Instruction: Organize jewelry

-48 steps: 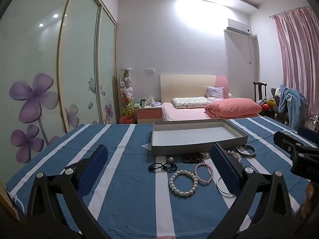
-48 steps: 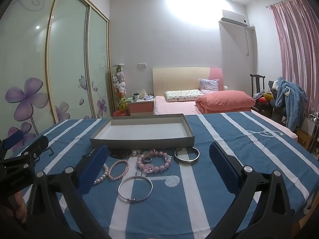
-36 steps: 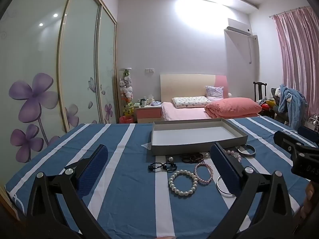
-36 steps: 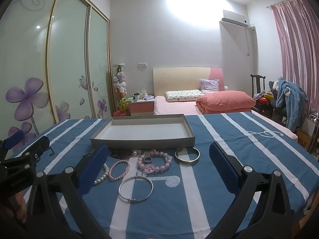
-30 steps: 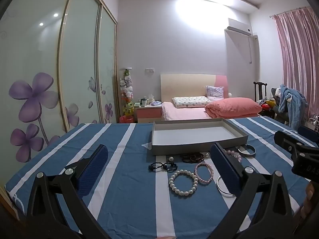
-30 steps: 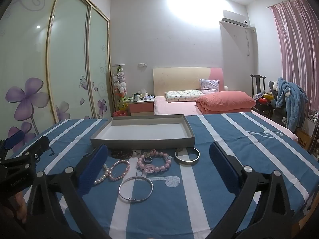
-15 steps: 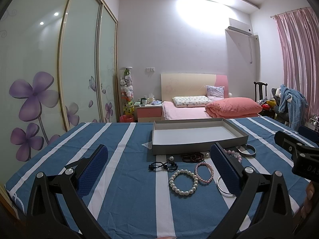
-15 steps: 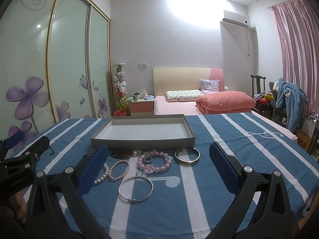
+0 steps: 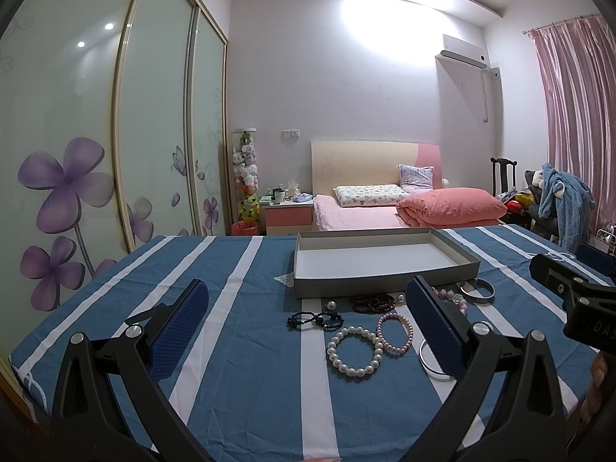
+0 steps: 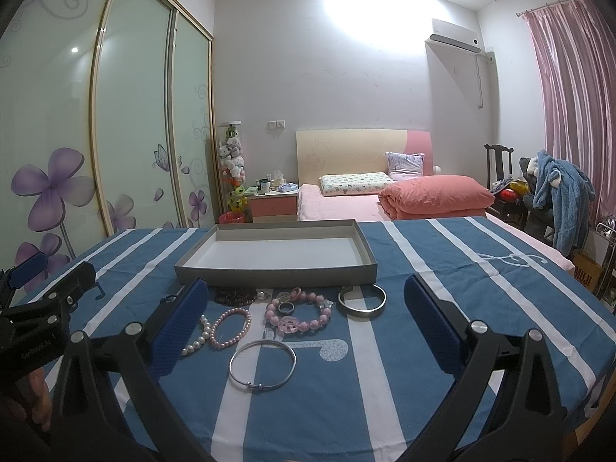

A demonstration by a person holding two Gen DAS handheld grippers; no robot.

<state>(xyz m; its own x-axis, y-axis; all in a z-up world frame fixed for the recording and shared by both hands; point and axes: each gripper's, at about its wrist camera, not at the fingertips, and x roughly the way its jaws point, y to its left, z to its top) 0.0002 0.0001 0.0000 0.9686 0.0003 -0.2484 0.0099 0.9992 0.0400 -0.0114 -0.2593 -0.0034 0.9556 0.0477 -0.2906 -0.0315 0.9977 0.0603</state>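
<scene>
A blue, white-striped cloth [image 10: 442, 308] bears a grey tray [image 10: 277, 269] at twelve o'clock; bracelets [image 10: 296, 310] and bangles [image 10: 263, 364] lie at six o'clock of it.

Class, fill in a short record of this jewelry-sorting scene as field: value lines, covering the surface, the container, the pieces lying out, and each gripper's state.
Surface: blue-and-white striped tablecloth
Container: shallow grey tray, nothing in it
White pearl bracelet: on the cloth, touching the small pink bead bracelet
Thin silver bangle: nearest the right gripper's camera
Wide silver bangle: in front of the tray's right corner
Large pink bead bracelet: a dark ring lies inside it
Left gripper: open, holding nothing
Right gripper: open, holding nothing
</scene>
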